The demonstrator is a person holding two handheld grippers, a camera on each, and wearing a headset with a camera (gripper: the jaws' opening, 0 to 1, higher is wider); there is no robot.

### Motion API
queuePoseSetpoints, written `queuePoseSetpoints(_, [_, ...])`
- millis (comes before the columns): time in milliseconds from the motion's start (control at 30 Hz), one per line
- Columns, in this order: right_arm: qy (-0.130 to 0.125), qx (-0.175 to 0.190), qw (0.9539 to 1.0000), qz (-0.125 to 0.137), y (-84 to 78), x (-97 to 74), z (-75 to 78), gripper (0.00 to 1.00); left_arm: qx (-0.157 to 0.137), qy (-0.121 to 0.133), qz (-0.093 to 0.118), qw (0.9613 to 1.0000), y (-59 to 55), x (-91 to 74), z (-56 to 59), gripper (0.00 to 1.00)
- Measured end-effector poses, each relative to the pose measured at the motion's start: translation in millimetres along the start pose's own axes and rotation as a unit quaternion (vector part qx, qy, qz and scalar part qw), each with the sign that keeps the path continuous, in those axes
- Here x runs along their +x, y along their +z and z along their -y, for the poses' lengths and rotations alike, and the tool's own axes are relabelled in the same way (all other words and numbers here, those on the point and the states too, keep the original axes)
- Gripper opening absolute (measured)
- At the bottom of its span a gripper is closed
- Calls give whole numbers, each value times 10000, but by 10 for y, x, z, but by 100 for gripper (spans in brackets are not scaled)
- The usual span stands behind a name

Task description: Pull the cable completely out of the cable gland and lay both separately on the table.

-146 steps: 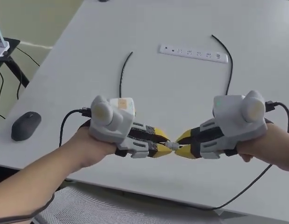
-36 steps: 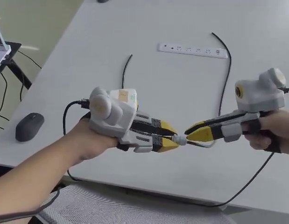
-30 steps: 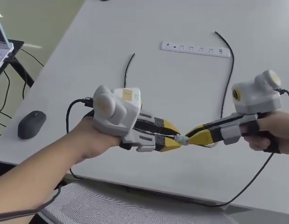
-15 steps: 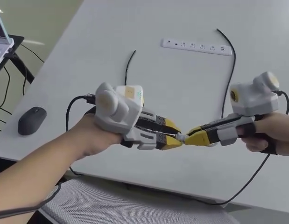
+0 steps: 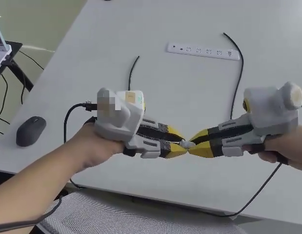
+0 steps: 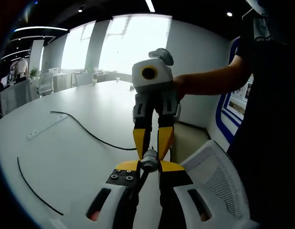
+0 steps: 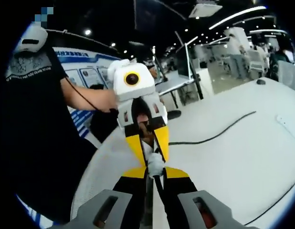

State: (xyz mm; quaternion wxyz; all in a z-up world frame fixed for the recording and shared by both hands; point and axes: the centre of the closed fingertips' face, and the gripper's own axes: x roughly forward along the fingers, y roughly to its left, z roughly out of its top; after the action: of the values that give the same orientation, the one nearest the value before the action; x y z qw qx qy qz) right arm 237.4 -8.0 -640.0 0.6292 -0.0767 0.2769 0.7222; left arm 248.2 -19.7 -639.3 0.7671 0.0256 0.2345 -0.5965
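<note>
Two handheld grippers meeting tip to tip above a white table (image 5: pixel 190 83), left gripper (image 5: pixel 181 146) jaws clamped on the white cable gland (image 5: pixel 188 144), right gripper (image 5: pixel 193 145) jaws closed on the black cable (image 7: pixel 158 183) — just beside the gland.

Head view: bright, even light, sharp. Worktop (image 5: pixel 190 97) pale, soft faint shadows. Left gripper view: big window (image 6: pixel 133 43) glows white, washed out; person (image 6: pixel 266 95) dark beside it. Low part of left hand-held gripper (image 6: pixel 148 166) a bit blurry. Right gripper view: dimmer, ceiling lights (image 7: pixel 252 12) make bright streaks, top dark. Both gripper views bend at edges.
</note>
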Motion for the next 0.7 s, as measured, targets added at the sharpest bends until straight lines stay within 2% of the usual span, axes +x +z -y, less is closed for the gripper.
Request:
queuePoseSetpoints(100, [-297,-577,9978,-165,15,5,11,7,-58,6,25,10000,11,-6,3,15])
queuePoseSetpoints(167, [-459,-944,9941,-278,10,4,19,7,-183,10,41,9998,21,-15,-6,15])
queuePoseSetpoints(267, [-695,-1216,9895,-366,20,10,31,7,-280,28,60,9996,23,-25,-16,15])
queuePoseSetpoints(300, [-761,-1413,9863,-387,25,15,25,7,-317,22,73,9995,21,-30,-20,15])
queuePoseSetpoints(367, [-863,-1497,9841,-414,18,2,50,7,-357,35,84,9993,23,-35,-22,15])
queuePoseSetpoints(467, [-1075,-1912,9743,-507,22,5,68,8,-529,50,102,9985,25,-44,-29,15])
queuePoseSetpoints(533, [-1133,-1900,9738,-531,16,11,64,8,-534,57,109,9985,24,-43,-35,15])
queuePoseSetpoints(600, [-1206,-1958,9714,-596,1,24,82,8,-634,73,93,9979,18,-38,-42,15])
queuePoseSetpoints(700, [-1241,-2043,9691,-617,4,15,97,8,-579,78,80,9983,15,-43,-52,15])
